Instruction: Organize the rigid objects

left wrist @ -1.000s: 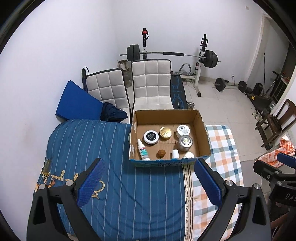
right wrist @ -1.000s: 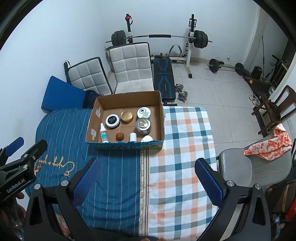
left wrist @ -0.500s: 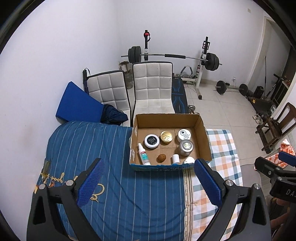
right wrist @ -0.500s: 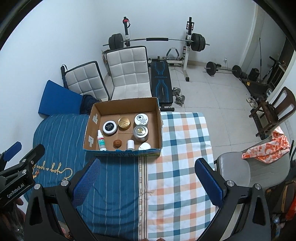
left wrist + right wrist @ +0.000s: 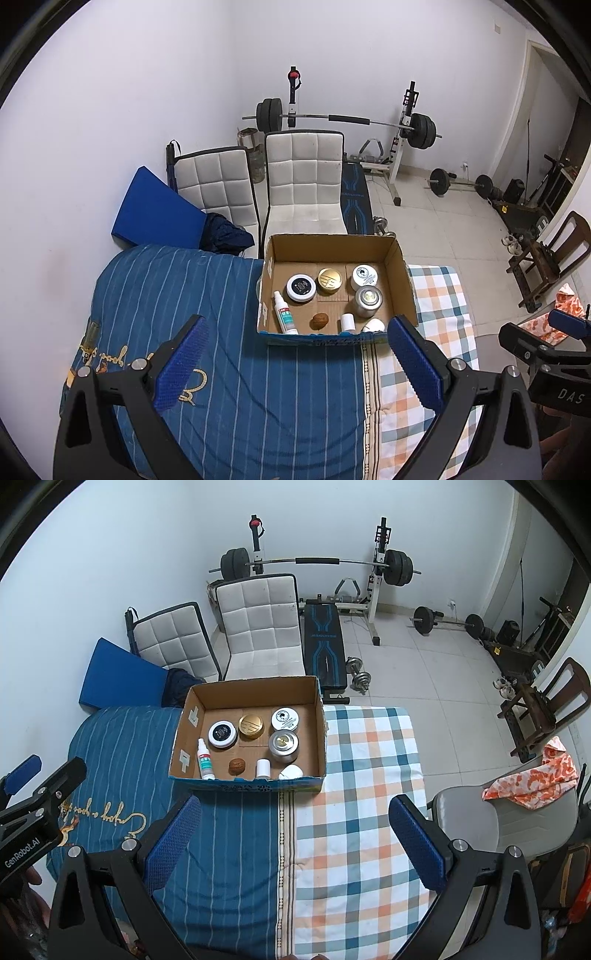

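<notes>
Left tongs (image 5: 295,363): released; nothing between the blue pads; held above the striped blue cover of the bed (image 5: 236,373), near side of the box
Right tongs (image 5: 293,843): released, holding nothing; above the seam where blue stripes meet the checked cloth (image 5: 369,794)
Box (image 5: 243,779): open cardboard; sits on the bed at its far edge, across that seam
Far row in box: black-lidded jar (image 5: 222,734) at left; gold tin (image 5: 251,725) in the middle; white jar (image 5: 284,719) at right
Near row: spray bottle (image 5: 205,759) lying at left; walnut (image 5: 237,766); small white bottle (image 5: 263,768); white rounded thing (image 5: 290,771) in the right corner
Silver tin (image 5: 283,746): just near of the white jar
Beyond the bed: two white chairs (image 5: 258,627); a barbell rack (image 5: 317,563) by the wall
</notes>
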`<state>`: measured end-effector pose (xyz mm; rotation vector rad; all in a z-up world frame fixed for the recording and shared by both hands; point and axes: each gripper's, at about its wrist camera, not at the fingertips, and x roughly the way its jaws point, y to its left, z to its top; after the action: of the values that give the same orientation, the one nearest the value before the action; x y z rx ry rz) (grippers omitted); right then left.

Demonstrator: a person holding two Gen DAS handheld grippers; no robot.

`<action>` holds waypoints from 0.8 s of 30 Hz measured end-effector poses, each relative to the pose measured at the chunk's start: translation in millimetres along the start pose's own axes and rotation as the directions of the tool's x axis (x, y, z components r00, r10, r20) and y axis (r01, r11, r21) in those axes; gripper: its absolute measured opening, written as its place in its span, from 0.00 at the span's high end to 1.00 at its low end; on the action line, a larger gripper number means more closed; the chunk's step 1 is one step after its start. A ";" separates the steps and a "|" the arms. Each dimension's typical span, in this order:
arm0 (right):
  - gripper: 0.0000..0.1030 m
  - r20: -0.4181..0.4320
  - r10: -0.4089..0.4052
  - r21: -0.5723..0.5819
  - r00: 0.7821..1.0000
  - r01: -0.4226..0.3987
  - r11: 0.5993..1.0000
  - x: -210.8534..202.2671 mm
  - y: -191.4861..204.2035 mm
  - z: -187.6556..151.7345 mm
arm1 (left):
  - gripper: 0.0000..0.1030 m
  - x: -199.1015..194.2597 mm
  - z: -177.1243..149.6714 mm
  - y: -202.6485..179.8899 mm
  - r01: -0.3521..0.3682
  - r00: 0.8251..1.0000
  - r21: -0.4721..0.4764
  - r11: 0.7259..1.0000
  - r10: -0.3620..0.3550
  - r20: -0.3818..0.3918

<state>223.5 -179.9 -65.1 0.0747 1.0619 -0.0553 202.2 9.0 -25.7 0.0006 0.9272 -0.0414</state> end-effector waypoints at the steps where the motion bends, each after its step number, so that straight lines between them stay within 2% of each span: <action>1: 0.00 0.001 -0.002 0.000 1.000 0.002 1.000 -0.4 0.3 0.3 | 0.04 -0.8 0.4 0.4 0.000 1.000 -0.001 1.000 0.000 0.002; 24: 0.00 0.029 -0.025 -0.020 0.999 0.025 0.999 -18.5 -3.8 2.5 | 0.04 -8.8 -5.5 -1.5 -0.001 1.000 0.012 1.000 0.001 0.015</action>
<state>216.5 -183.7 -47.9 0.0416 1.0351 -0.0678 192.5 7.9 -21.9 0.0120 0.9118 -0.0463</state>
